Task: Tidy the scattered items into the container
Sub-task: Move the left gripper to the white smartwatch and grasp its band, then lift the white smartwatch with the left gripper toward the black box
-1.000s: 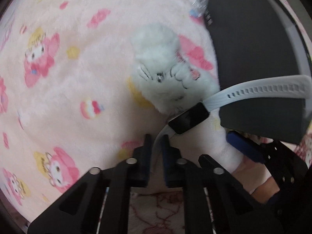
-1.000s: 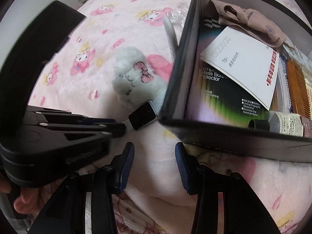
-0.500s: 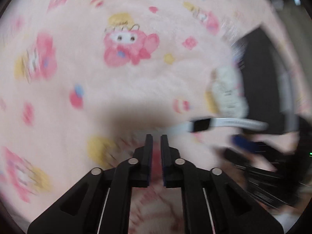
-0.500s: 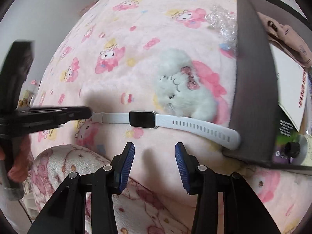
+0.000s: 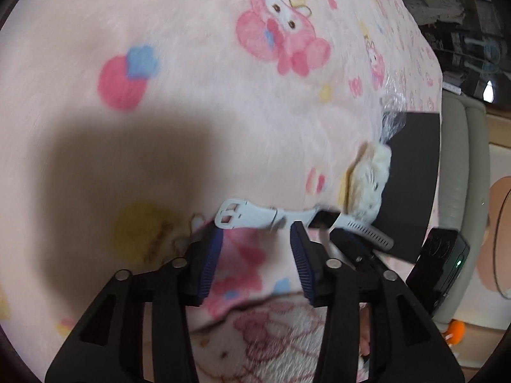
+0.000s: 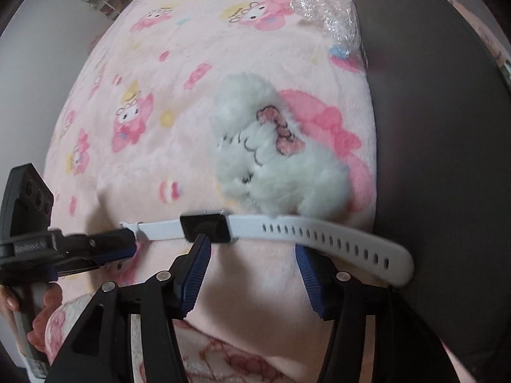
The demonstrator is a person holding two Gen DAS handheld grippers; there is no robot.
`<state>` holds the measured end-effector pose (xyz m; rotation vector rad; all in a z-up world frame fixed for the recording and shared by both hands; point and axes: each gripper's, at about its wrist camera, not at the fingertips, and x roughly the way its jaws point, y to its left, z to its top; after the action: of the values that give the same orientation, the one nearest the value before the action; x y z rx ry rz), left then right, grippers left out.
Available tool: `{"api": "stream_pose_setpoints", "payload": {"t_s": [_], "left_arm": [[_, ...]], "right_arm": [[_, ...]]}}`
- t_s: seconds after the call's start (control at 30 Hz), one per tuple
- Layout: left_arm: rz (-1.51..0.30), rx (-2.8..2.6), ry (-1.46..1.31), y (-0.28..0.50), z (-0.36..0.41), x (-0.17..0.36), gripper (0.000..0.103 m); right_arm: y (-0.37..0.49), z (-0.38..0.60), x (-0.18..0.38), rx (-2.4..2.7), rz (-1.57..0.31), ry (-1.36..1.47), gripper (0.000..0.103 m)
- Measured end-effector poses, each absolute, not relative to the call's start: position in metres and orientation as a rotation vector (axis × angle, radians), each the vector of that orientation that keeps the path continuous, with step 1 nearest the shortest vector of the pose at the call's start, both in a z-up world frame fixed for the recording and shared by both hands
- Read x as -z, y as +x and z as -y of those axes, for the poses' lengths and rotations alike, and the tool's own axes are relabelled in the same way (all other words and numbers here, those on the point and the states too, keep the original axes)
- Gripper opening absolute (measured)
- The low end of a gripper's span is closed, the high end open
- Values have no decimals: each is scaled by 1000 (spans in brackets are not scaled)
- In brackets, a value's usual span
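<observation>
watch (image 6: 206, 228) flat on blanket (image 6: 153, 63), jaws opening

The watch (image 6: 204, 228) lies stretched across the blanket (image 6: 179, 102), its strap end against the box (image 6: 440, 159) on the right; the plush toy (image 6: 274, 153) sits just behind it, beside the box.

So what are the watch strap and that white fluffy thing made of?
Watch strap: looks like soft silicone or rubber, matte white, with a row of punched holes and a bend at its end. Fluffy toy: plush fabric, long white pile with stitched lines and a pink bow.
</observation>
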<state>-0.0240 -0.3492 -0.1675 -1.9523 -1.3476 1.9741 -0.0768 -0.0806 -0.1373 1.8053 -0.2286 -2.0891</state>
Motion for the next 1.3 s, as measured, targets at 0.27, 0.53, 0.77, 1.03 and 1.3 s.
{"api": "stream_pose_setpoints", "payload": {"t_s": [0.27,0.53,0.77,1.03,1.3], "left_arm": [[1391,-2151,-1787,-21,357,147,7],[1494,-2350,-1648,24,377,131,18],[1654,-2244,-1579,23,396,158,35],[1702,-2217,-1520,20,402,165,36],[1623,-2284,-1528,16,393,160,11]], "right_arm": [[-76,72,133,2036,354,1828,55],[-76,69,129,1985,475,1835,55],[-77,76,136,1848,580,1893,55],[-94,79,157,1844,691,1923,54],[-101,98,145,1879,484,1832,13]]}}
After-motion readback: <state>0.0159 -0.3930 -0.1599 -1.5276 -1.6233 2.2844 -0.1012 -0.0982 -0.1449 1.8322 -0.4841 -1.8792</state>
